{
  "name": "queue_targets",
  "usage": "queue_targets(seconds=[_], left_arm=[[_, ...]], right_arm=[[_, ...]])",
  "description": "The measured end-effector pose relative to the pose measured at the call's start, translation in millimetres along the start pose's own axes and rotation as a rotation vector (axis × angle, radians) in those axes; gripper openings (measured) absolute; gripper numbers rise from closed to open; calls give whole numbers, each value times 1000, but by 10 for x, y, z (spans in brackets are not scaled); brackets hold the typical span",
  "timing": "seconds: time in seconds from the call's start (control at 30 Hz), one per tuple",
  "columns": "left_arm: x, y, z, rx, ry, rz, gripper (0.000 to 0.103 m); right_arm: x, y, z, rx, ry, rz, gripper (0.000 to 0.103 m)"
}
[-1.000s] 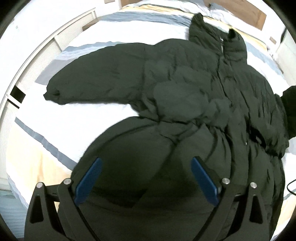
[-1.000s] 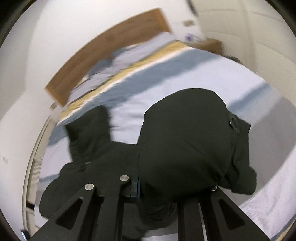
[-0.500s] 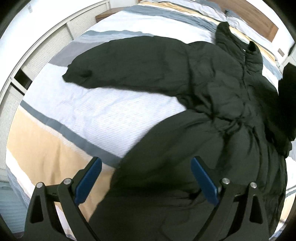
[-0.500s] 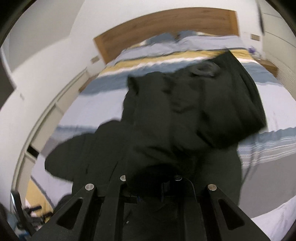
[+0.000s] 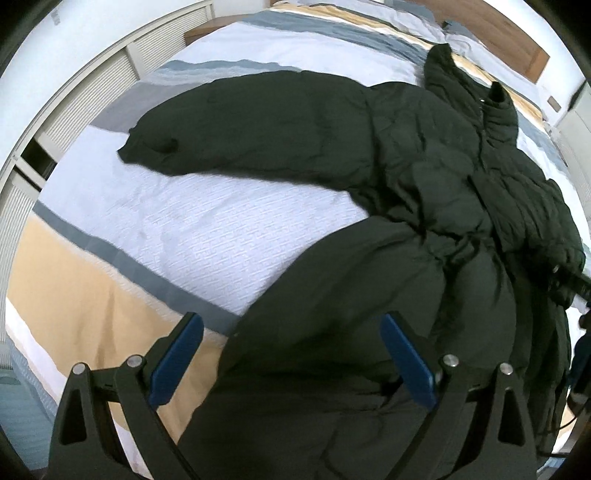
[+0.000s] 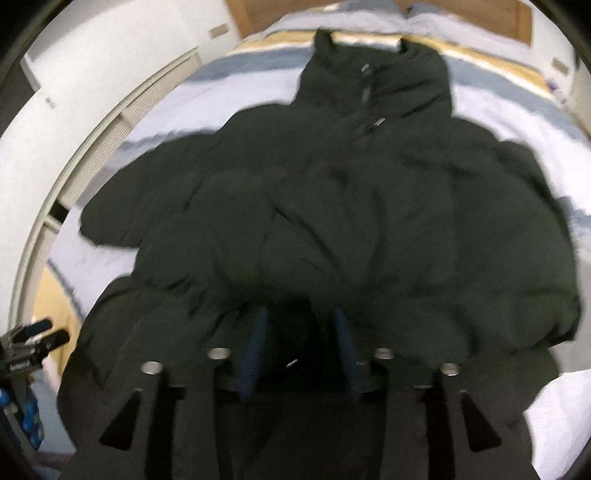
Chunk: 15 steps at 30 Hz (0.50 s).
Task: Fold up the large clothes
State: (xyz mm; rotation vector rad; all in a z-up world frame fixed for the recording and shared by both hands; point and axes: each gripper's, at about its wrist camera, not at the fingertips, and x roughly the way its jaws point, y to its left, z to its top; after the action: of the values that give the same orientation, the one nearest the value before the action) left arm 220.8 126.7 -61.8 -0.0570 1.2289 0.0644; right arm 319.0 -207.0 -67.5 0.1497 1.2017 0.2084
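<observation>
A large black puffer jacket (image 5: 424, 173) lies on the striped bed, collar toward the headboard; it also fills the right wrist view (image 6: 351, 206). Its left sleeve (image 5: 240, 129) stretches out flat to the left. The right sleeve lies folded across the body. My left gripper (image 5: 291, 354) is open, its blue pads either side of the jacket's lower hem area, holding nothing. My right gripper (image 6: 299, 343) is over the jacket's middle with its blue pads a small gap apart and nothing clearly between them; the view is blurred.
The bed cover (image 5: 184, 229) has white, grey and tan stripes. A wooden headboard (image 5: 498, 33) is at the far end. White slatted wall panels (image 5: 92, 92) run along the left side. The left gripper shows at the right wrist view's left edge (image 6: 29, 343).
My right gripper carried the right sleeve across and over the jacket's body, then its pads parted off it. My left gripper drifted left toward the hem edge, still open.
</observation>
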Motion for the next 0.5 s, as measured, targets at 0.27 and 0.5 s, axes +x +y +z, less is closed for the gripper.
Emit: queue_targets(seconds=[0.27, 0.5], left_arm=[[-9, -782, 294, 102, -59, -60, 98], [148, -1903, 641, 231, -140, -105, 98]], right_arm=[[-420, -204, -58, -38, -46, 7, 54], [-806, -922, 232, -51, -131, -154, 54]])
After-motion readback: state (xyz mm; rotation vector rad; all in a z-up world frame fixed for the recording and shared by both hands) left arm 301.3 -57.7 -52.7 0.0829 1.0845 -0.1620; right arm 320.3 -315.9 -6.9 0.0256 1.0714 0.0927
